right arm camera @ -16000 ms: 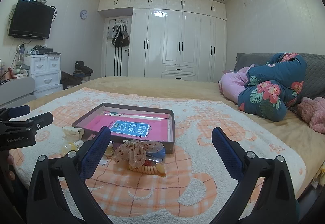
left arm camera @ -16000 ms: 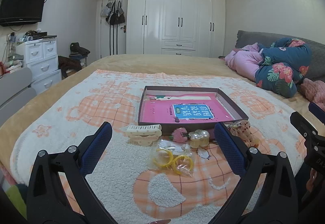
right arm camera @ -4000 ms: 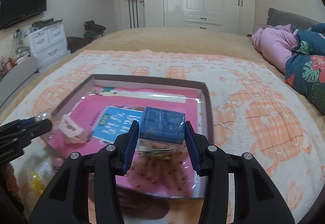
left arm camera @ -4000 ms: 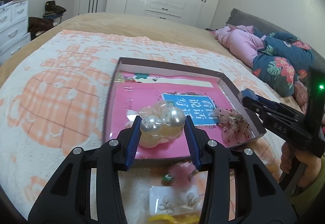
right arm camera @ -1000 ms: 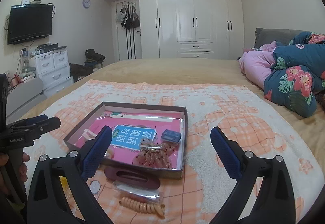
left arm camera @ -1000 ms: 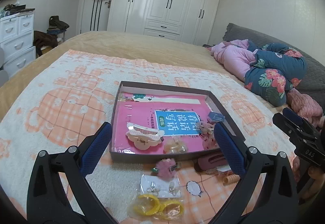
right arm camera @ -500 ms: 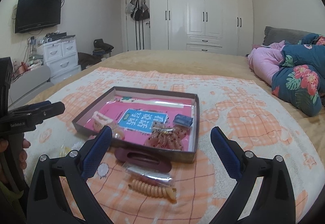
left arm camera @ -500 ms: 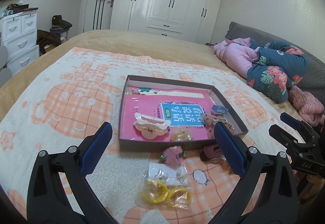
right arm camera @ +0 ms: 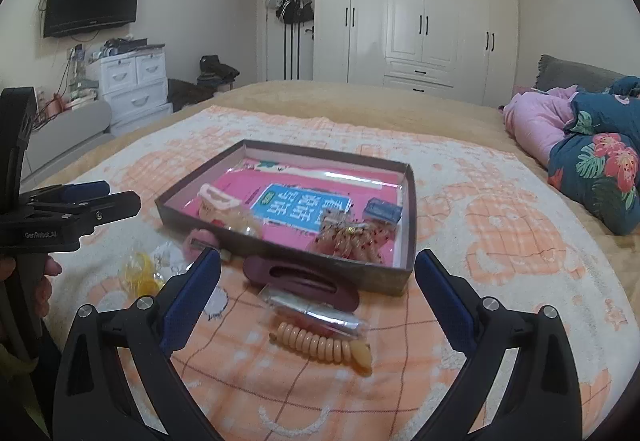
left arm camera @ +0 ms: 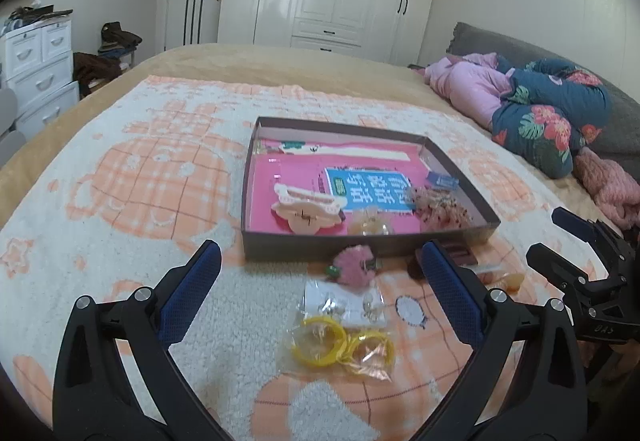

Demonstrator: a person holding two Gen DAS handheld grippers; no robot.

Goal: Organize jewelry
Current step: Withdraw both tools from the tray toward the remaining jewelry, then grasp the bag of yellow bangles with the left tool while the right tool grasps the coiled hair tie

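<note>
A brown box (left arm camera: 312,243) with a pink floor sits on the bed blanket; it also shows in the right wrist view (right arm camera: 296,247). Inside lie a cream hair claw (left arm camera: 306,206), a pearl piece (left arm camera: 370,227), a speckled scrunchie (left arm camera: 440,207) and a small blue box (left arm camera: 442,181). In front lie a pink fluffy clip (left arm camera: 354,268), an earring card (left arm camera: 344,303), bagged yellow hoops (left arm camera: 340,343), a maroon hair clip (right arm camera: 300,279) and a peach coil tie (right arm camera: 320,347). My left gripper (left arm camera: 320,277) is open above the hoops. My right gripper (right arm camera: 318,281) is open above the maroon clip.
Pink and floral bedding (left arm camera: 536,109) is piled at the right. White drawers (right arm camera: 134,81) stand left of the bed. Wardrobes (right arm camera: 416,21) line the far wall. The other gripper shows at each view's edge.
Both open grippers have drawn back slightly toward the loose items in front of the box. Nothing was picked up or let go.
</note>
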